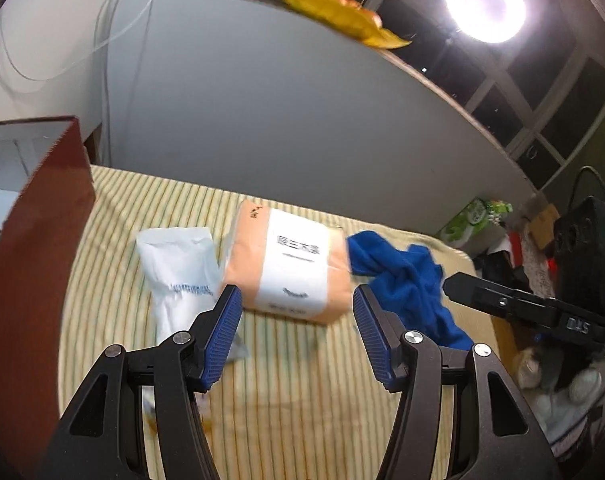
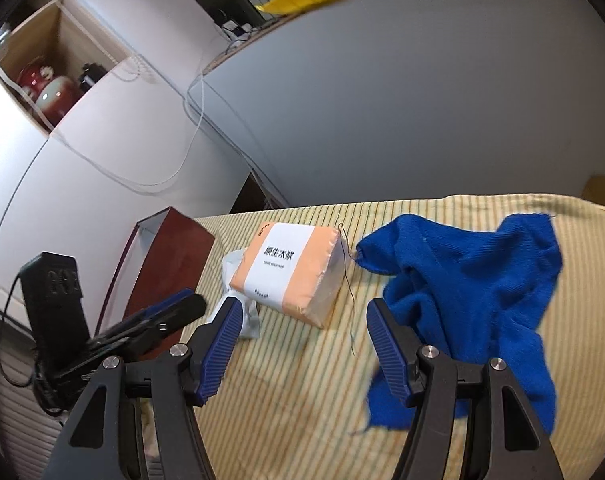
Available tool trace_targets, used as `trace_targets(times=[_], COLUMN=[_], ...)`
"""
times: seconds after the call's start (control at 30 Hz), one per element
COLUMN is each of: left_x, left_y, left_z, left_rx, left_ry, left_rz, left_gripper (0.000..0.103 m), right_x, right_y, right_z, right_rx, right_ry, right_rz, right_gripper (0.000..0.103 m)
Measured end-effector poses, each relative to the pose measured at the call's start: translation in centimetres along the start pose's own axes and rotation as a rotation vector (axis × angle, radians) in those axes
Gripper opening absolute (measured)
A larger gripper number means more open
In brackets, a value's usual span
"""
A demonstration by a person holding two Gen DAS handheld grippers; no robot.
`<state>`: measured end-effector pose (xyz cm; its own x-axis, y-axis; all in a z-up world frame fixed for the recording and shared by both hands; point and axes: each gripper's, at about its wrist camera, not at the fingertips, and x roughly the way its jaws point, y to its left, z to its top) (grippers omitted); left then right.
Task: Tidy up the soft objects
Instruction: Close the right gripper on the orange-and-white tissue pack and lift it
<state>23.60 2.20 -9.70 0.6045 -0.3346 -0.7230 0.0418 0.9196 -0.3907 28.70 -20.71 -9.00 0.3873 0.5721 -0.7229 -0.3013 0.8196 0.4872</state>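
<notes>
So we've got three soft things lying on the striped cloth (image 1: 114,240): a tissue pack (image 1: 288,266), peach with a white label, in the middle; a white bag (image 1: 178,268) touching its left side; and a crumpled blue cloth (image 1: 406,280) just to its right, pretty much butting up against the pack's corner.

Our left gripper (image 1: 296,308) is hanging above the striped cloth right in front of the pack, jaws wide apart with nothing between them. Its left fingertip overlaps the bag in the left wrist view, and the right one sits by the edge of the blue cloth, but we can't tell if either is actually touching.

Our right gripper (image 2: 302,314) is spread open too, empty, sitting further right. From that camera the blue cloth (image 2: 474,280) sprawls behind and around the right finger, and a loose dark thread (image 2: 348,280) trails off it across the striped cloth (image 2: 302,400) next to the pack (image 2: 290,272).

A dark red box (image 2: 170,264) stands at the left edge, near the bag (image 2: 232,264).
</notes>
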Motion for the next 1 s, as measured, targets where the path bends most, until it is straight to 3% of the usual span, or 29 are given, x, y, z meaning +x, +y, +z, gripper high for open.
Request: trace_targets(times=[0.27,0.6,1.0], left_x=[3.3,4.9,6.0], left_y=[1.5,2.3,1.6], left_z=[1.1,1.5,1.3], left_rx=[0.003,-0.004,0.025], left_ry=[0.047,0.087,0.104], left_rz=[0.083,0.071,0.049], left_gripper=[0.057,0.057,0.055], right_x=[4.8,8.8,10.5], right_y=[-1.0,-1.7,-1.5], right_z=[1.9,2.1,2.2], right_rx=[0.072,0.131,0.143], right_ry=[0.059,0.114,0.142], right_rz=[0.021,0.024,0.027], right_gripper=[0.053,0.046,0.034])
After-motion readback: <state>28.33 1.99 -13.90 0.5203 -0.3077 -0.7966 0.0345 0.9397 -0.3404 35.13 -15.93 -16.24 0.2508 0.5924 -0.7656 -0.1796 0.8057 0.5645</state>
